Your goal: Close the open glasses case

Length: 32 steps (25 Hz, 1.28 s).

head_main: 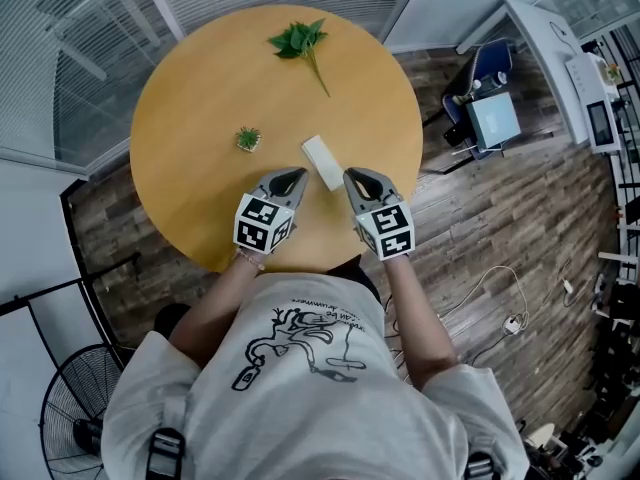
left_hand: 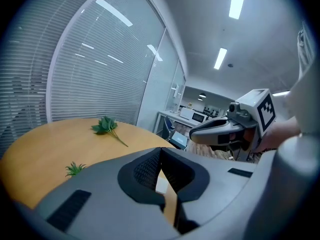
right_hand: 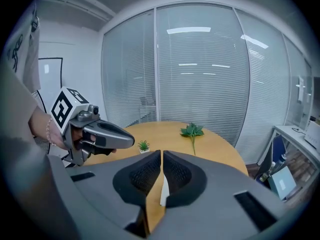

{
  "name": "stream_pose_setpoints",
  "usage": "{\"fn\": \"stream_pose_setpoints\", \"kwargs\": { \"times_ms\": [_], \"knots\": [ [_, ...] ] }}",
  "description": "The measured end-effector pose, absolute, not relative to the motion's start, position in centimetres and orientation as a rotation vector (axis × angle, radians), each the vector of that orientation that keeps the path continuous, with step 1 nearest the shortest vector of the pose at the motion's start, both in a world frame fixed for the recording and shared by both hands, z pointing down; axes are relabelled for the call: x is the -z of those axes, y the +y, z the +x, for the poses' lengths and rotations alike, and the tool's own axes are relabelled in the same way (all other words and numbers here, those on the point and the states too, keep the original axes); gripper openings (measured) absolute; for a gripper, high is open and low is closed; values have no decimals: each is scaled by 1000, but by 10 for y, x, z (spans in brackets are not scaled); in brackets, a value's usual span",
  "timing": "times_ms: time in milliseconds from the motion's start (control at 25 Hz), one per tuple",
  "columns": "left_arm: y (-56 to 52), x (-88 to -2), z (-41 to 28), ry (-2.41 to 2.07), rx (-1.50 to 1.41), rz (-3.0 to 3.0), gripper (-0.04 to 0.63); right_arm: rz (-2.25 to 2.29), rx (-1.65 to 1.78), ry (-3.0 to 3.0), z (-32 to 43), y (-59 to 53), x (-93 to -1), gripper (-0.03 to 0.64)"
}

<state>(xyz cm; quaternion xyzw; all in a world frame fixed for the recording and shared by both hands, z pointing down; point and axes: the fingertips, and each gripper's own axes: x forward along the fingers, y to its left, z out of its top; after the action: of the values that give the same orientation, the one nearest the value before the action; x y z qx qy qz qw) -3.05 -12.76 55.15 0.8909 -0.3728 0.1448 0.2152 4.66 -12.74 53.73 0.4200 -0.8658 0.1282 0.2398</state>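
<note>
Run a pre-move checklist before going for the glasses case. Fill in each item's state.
1. Glasses case lies on the table between the two grippers: ok.
2. Case lid is open and needs closing: cannot tell. In the head view it looks like a flat white block.
3. Left gripper is empty, with its fingers together: ok for a push, not ok for a grasp.
4. Right gripper is empty, with its fingers together: same verdict.
5. Small potted plant and leafy sprig sit apart from the case: ok.
</note>
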Motion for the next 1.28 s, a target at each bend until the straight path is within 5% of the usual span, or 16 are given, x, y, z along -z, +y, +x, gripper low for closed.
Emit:
{"fn": "stream_pose_setpoints", "kwargs": {
  "times_ms": [1280],
  "knots": [
    [-91,-370,-38,-1086,-17,2697,20,1220,-197,-2552,40,-83,-367,15]
  ]
}}
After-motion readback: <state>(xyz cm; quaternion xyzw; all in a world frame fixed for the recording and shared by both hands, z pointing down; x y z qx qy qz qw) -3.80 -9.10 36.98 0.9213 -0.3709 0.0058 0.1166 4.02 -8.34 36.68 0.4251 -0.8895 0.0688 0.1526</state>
